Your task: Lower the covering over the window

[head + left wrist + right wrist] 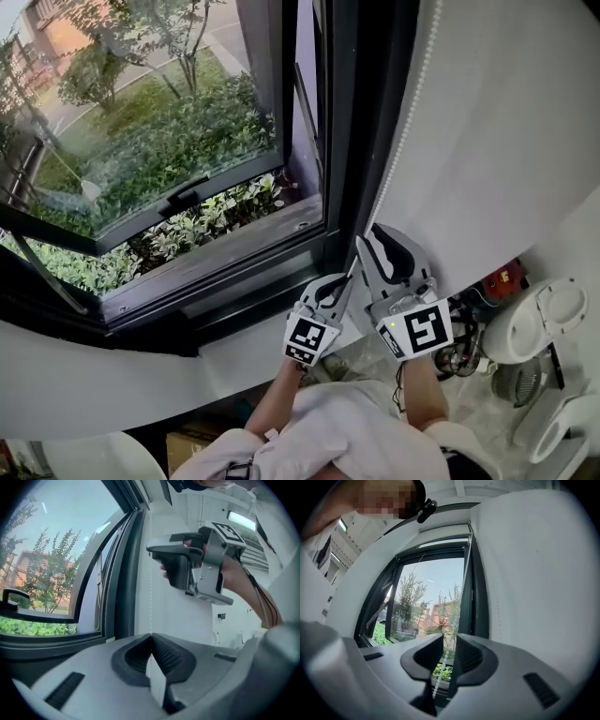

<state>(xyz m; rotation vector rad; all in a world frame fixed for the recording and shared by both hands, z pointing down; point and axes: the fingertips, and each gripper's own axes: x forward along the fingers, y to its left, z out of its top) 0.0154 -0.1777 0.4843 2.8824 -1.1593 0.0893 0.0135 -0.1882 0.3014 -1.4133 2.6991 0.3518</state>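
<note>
- The left gripper (151, 640) sits at 6 o'clock in the head view. Its fingers are pressed together on the bead chain (438, 679), which runs straight down into their seam.
- The right gripper (449, 640) is just beside it, toward 1 o'clock and higher along the chain. Its fingers are spread, and the chain hangs loose in the gap between them.
- From the grippers the chain climbs toward 1 o'clock along a white surface (506, 112) beside the dark window frame (336, 141).
- The window glass (159, 112) fills 9 to 12 o'clock in the head view and is uncovered. The casement is swung outward, with its handle (187, 197) at its lower edge and shrubs (187, 234) below.
- A white bar (440, 528) lies across the top of the frame, at 12 o'clock in the right gripper view. I cannot tell whether it is the rolled covering.
</note>
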